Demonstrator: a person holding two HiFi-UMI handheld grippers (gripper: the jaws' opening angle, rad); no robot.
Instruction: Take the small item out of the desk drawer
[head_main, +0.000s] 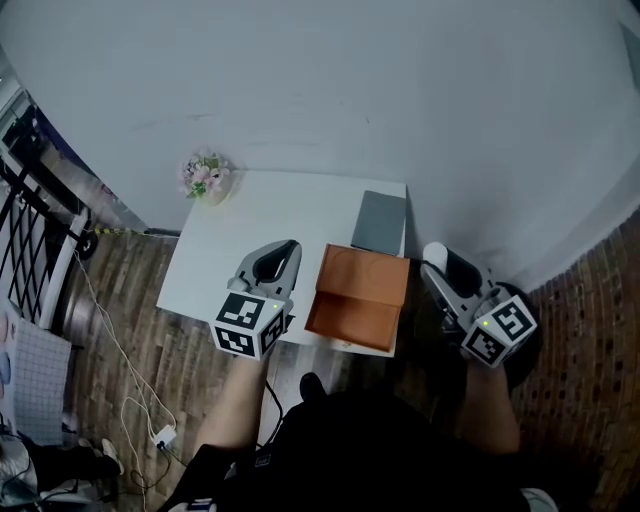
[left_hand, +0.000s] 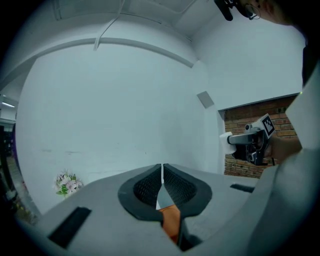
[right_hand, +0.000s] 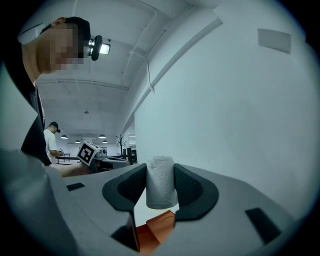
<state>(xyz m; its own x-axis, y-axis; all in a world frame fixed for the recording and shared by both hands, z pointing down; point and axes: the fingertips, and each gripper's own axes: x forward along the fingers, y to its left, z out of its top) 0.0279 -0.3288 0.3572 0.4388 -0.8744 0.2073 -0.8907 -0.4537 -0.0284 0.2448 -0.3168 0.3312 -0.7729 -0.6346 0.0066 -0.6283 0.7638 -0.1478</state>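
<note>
Right gripper is clamped on a small white roll. The roll stands upright between the two dark pads, which press on its sides. Its top pokes up past the jaw tips and its lower end hangs just below them. In the head view the roll shows as a white spot at the tip of this gripper. It is past the right edge of the bench, near the open orange drawer and clear of it. From the right gripper view a corner of the drawer shows under the roll, with a gap between them.

The drawer sits at the near right corner of the bench, and its inside looks bare. Behind it, at the far right corner, lies a flat grey object close against the drawer's far side.

Left gripper hangs over the bench just left of the drawer, near the front edge. Its jaws are pressed together with nothing between them, leaving only a thin slit. A small pot of pale flowers stands at the far left corner of the bench, against the white wall.
</note>
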